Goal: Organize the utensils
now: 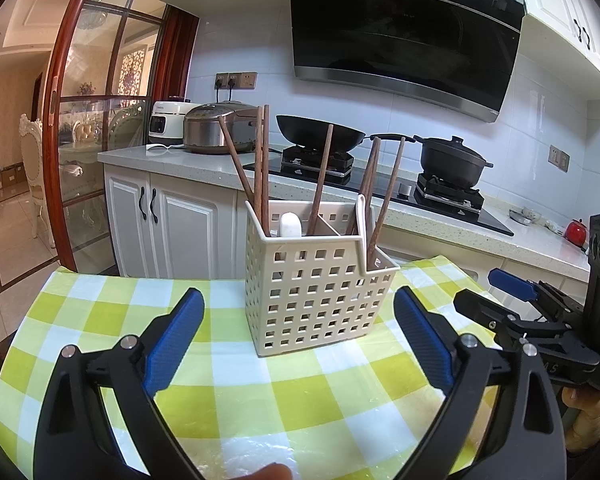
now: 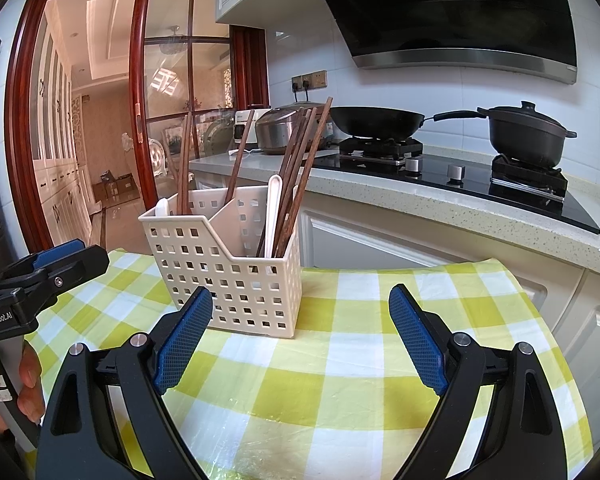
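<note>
A cream perforated utensil caddy [image 1: 320,296] [image 2: 224,272] stands upright on a green and white checked tablecloth [image 1: 300,392] [image 2: 340,360]. Several brown wooden chopsticks [image 1: 260,168] [image 2: 300,168] and two white spoons [image 1: 291,225] [image 2: 274,208] stand in its compartments. My left gripper [image 1: 300,336] hovers open just in front of the caddy, nothing between its blue pads. My right gripper [image 2: 300,336] is open too, to the caddy's right and nearer the table's front. Each gripper shows in the other's view: the right one [image 1: 496,292] and the left one [image 2: 72,256].
Behind the table runs a stone counter [image 1: 440,220] with a hob, a black wok [image 1: 320,130], a black lidded pot [image 1: 452,160] and two rice cookers [image 1: 216,128]. White cabinets sit below. A glass sliding door [image 1: 88,140] is at left. A hand [image 2: 12,384] holds the left gripper's handle.
</note>
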A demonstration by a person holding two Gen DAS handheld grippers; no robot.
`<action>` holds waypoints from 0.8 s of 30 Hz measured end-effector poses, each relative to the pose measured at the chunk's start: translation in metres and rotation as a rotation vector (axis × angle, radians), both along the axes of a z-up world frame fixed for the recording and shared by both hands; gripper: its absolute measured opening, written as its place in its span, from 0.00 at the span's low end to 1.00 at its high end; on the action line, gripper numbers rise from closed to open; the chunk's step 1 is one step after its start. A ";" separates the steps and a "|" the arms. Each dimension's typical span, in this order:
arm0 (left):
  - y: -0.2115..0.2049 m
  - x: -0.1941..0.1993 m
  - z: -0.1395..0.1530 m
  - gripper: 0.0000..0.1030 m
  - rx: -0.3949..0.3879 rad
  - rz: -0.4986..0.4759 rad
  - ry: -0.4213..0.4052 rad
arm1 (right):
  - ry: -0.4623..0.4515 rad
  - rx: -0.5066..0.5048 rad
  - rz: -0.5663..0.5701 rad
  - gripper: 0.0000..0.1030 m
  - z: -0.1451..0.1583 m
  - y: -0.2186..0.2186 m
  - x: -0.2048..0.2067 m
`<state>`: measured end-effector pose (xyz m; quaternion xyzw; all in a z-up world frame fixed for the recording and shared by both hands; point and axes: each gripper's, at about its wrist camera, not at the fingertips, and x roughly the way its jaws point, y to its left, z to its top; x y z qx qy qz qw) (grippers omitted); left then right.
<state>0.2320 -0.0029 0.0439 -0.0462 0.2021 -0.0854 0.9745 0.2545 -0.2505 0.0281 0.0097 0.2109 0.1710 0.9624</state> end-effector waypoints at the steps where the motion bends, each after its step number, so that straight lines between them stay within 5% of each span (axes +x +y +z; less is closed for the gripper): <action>1: 0.001 0.000 0.000 0.91 0.000 0.000 -0.001 | 0.000 0.000 0.000 0.82 0.000 0.000 0.000; 24: 0.005 -0.002 -0.001 0.95 -0.006 0.016 0.003 | 0.006 -0.010 0.009 0.82 -0.003 0.002 -0.002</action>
